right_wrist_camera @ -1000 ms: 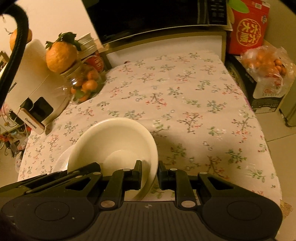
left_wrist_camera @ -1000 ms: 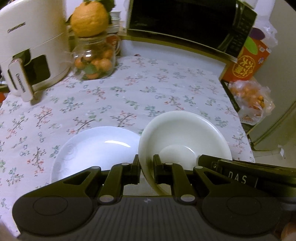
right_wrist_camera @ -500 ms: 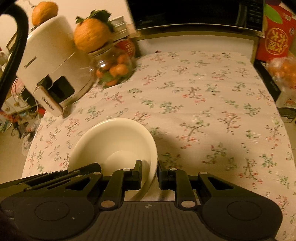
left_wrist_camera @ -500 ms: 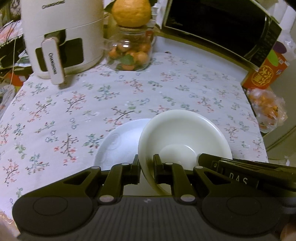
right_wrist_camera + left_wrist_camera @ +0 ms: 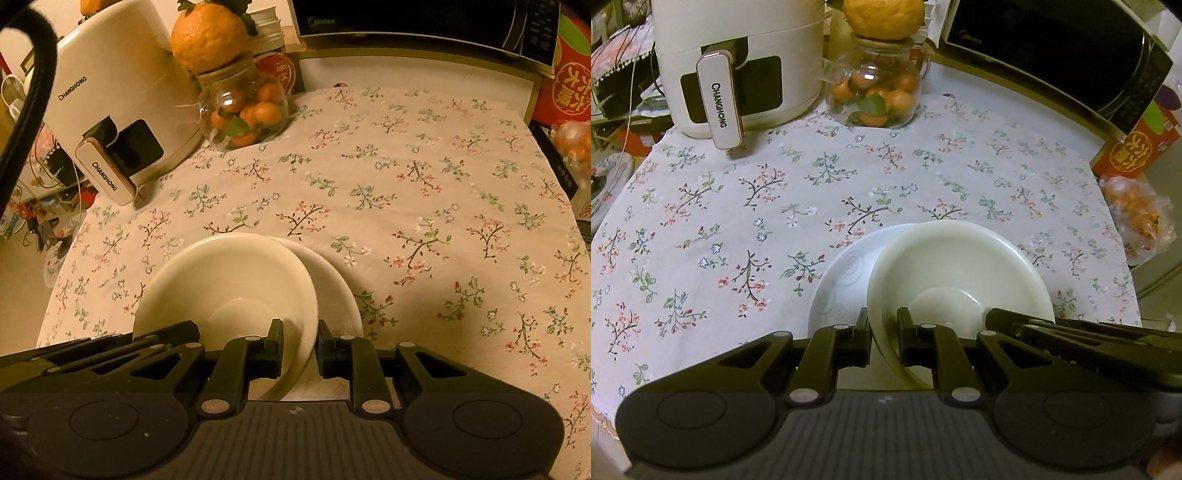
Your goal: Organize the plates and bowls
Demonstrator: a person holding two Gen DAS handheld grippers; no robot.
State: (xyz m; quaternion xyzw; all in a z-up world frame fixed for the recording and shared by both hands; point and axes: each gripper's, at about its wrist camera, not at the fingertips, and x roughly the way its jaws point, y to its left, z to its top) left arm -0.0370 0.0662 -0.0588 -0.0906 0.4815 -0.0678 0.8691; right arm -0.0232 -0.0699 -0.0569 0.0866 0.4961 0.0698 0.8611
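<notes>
Both grippers clamp one cream bowl [image 5: 960, 273]: the left gripper [image 5: 883, 341] pinches its left rim, the right gripper [image 5: 300, 345] its right rim. The bowl is over one white plate [image 5: 842, 284], which lies on the floral tablecloth [image 5: 775, 206] near the table's near edge; whether bowl and plate touch cannot be told. Broad uncovered cloth extends far, left and right of the pair. Along the far edge stand one white air fryer [image 5: 738, 62] at far left, one glass jar of oranges [image 5: 875, 92] beside it topped by a single large orange [image 5: 882, 16], and one black microwave [image 5: 1056, 55] at far right. The cloth's right edge drops beside one red box [image 5: 1134, 147].
</notes>
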